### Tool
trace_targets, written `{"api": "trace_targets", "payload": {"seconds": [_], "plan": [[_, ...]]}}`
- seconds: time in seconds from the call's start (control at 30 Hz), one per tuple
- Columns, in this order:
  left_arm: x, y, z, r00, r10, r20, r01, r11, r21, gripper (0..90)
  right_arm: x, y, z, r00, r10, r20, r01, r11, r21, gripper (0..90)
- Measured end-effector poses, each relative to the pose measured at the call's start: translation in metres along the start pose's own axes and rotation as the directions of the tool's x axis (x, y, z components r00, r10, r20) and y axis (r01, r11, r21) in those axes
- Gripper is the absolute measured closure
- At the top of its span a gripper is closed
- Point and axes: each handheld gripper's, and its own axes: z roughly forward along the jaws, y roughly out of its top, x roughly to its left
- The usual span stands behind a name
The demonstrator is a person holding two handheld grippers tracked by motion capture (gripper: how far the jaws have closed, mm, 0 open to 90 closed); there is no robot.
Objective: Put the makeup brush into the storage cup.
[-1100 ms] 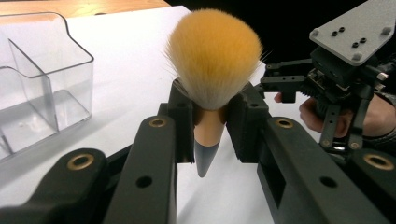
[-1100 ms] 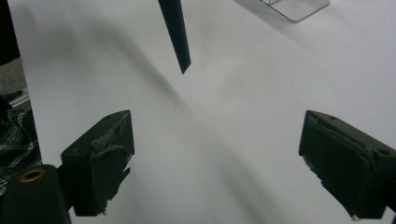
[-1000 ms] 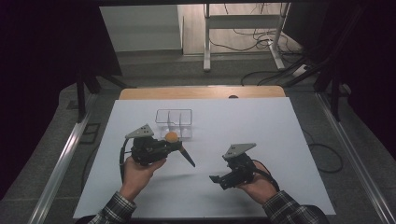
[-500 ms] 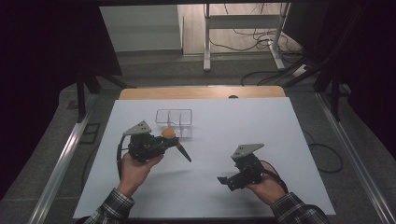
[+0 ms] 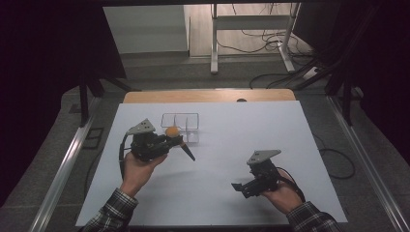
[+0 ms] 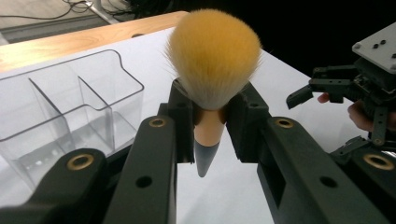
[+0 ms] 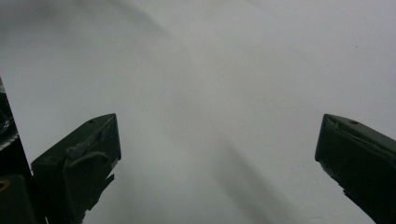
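Two grippers work over our white desk (image 5: 217,193). Our left gripper (image 6: 210,126) has its jaws clamped on a makeup brush (image 6: 212,70) with orange bristles, held by its handle just beside the clear divided organizer (image 6: 70,121). Our right gripper (image 7: 215,158) hovers well apart over bare desk, jaws spread wide and holding nothing.

White table (image 5: 217,188) w/ clear organizer (image 5: 186,126) on it.
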Motion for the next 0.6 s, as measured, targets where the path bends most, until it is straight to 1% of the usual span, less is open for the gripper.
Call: {"api": "trace_targets", "payload": {"seconds": [0.13,0.37,0.6], "plan": [[0.003,0.001,0.0,0.9999,-0.003,-0.012,0.003,1.0,-0.001,73.0,-0.003,-0.003,-0.003,0.9999,0.01,0.006,-0.01,0.9999,-0.002,0.6],[0.007,0.004,0.0,0.9996,-0.003,-0.028,0.003,1.0,-0.001,73.0,-0.005,-0.006,-0.006,0.9995,-0.005,0.031,0.005,1.0,0.001,0.0],[0.01,0.013,-0.001,0.9988,0.011,-0.048,-0.011,0.9999,0.0,73.0,-0.008,-0.01,-0.01,0.9989,0.0,0.047,0.0,1.0,0.006,0.0]]}}
